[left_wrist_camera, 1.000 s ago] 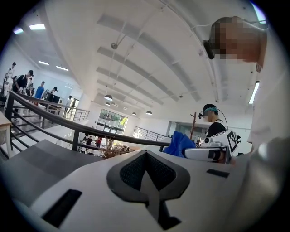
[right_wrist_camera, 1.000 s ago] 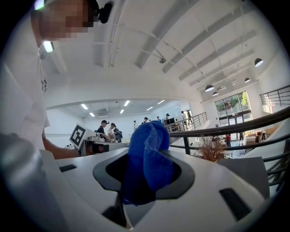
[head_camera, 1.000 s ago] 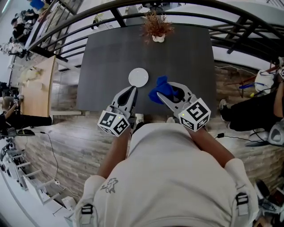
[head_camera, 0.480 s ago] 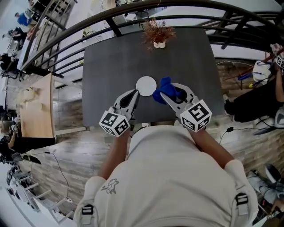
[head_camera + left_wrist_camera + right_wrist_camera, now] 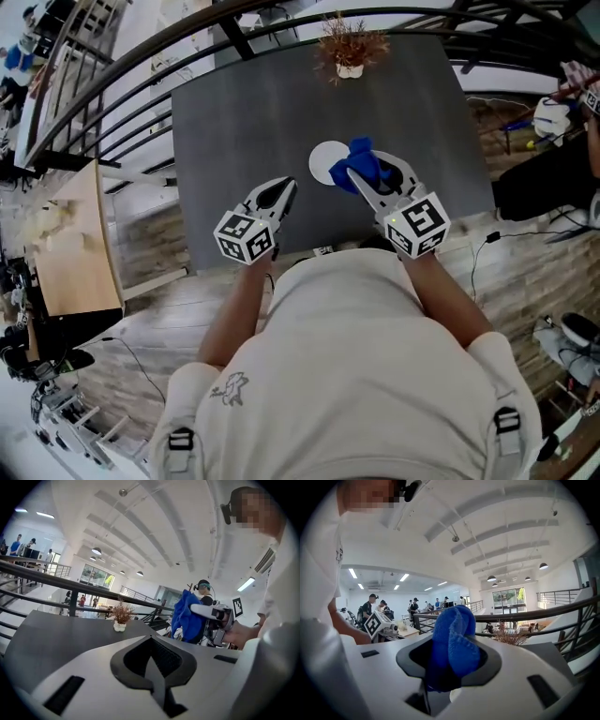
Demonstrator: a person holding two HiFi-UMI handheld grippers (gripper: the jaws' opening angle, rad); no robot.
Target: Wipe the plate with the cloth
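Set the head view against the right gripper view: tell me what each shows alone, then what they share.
Only the head view: the marker cube on the right tongs, and the wooden floor. Only the right gripper view: ceiling lamps and people standing in the background. Both: the blue cloth clamped in those tongs, the dried plant, and the dark table.

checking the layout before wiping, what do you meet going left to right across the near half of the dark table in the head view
left gripper → white plate → blue cloth
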